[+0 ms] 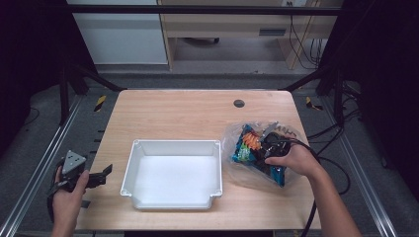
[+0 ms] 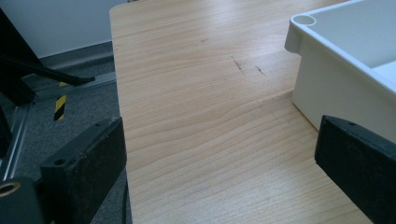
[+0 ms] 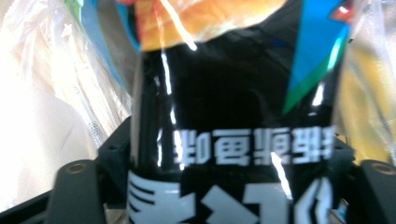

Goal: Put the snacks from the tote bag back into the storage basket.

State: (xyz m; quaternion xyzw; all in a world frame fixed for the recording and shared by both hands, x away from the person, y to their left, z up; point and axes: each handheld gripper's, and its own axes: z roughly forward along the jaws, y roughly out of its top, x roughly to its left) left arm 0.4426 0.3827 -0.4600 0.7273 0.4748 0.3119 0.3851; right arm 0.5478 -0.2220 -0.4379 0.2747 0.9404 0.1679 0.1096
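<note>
A clear plastic bag [image 1: 234, 165] of bright snack packets lies on the right of the wooden table [image 1: 188, 113]. My right gripper [image 1: 271, 143] is pushed into it. In the right gripper view a glossy black packet [image 3: 233, 88] with white print sits between the jaws of my right gripper [image 3: 233, 154], which stand wide, so it is open around the packet. An orange packet [image 3: 205, 18] lies beyond. My left gripper [image 1: 104, 174] hovers at the table's left edge, open and empty, and in its own view the left gripper [image 2: 219, 135] looks along bare wood beside the white bin [image 2: 336, 46].
The white rectangular bin [image 1: 170, 143] stands empty at the table's front middle, between my two hands. A small dark grommet [image 1: 239, 103] sits near the far edge. Dark frame posts and floor cables surround the table.
</note>
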